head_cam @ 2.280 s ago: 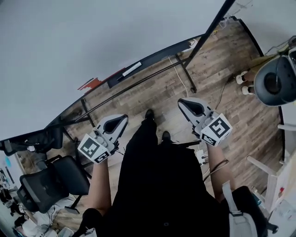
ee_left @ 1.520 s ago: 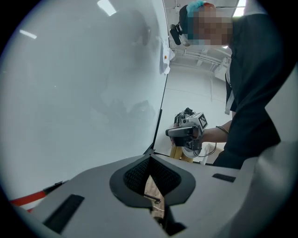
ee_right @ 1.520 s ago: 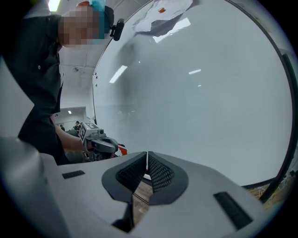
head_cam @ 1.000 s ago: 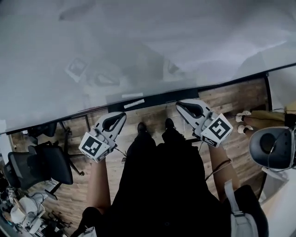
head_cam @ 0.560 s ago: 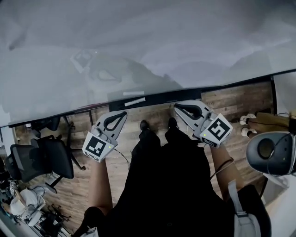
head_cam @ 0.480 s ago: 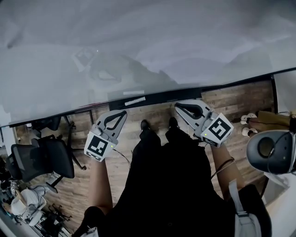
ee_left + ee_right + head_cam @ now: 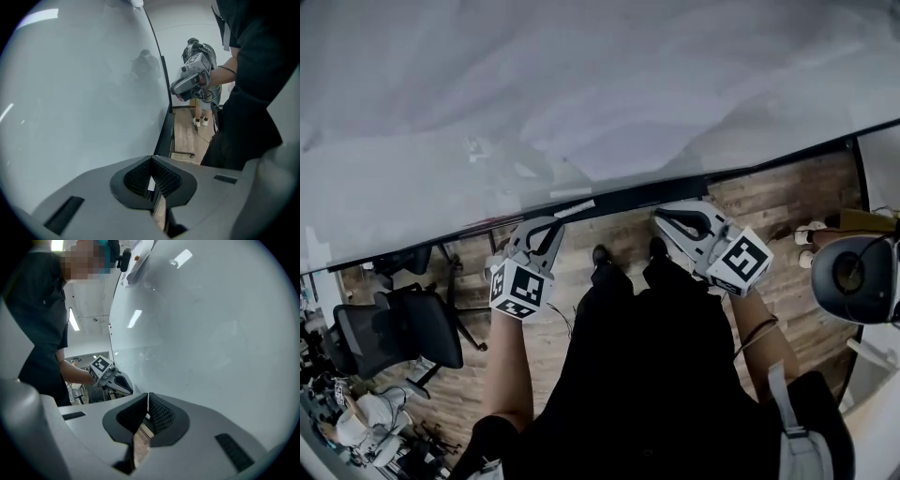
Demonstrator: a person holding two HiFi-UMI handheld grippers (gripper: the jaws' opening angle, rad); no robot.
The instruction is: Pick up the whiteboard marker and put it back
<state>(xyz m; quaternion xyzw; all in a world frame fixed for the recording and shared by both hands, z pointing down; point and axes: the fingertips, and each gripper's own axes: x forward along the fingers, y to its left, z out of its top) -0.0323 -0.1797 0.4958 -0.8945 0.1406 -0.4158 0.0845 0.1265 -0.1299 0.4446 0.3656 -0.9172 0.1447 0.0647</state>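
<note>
A white whiteboard marker (image 7: 571,208) lies on the dark tray (image 7: 628,194) along the bottom edge of the big whiteboard (image 7: 581,94). My left gripper (image 7: 546,226) points down at the tray just left of the marker, jaws shut with nothing in them; in the left gripper view its tips (image 7: 151,160) meet over the tray edge. My right gripper (image 7: 666,217) hovers in front of the tray further right, also shut and empty, with its tips (image 7: 148,395) together close to the board. Neither gripper touches the marker.
The person's dark-clothed body and shoes (image 7: 602,255) stand right before the board on a wooden floor. A black office chair (image 7: 403,328) is at the left. Another person's white shoes (image 7: 811,232) and a round grey device (image 7: 862,277) are at the right.
My left gripper has rolled and tipped downward, sinking toward the tray near the marker. The right gripper has stayed about where it was.
</note>
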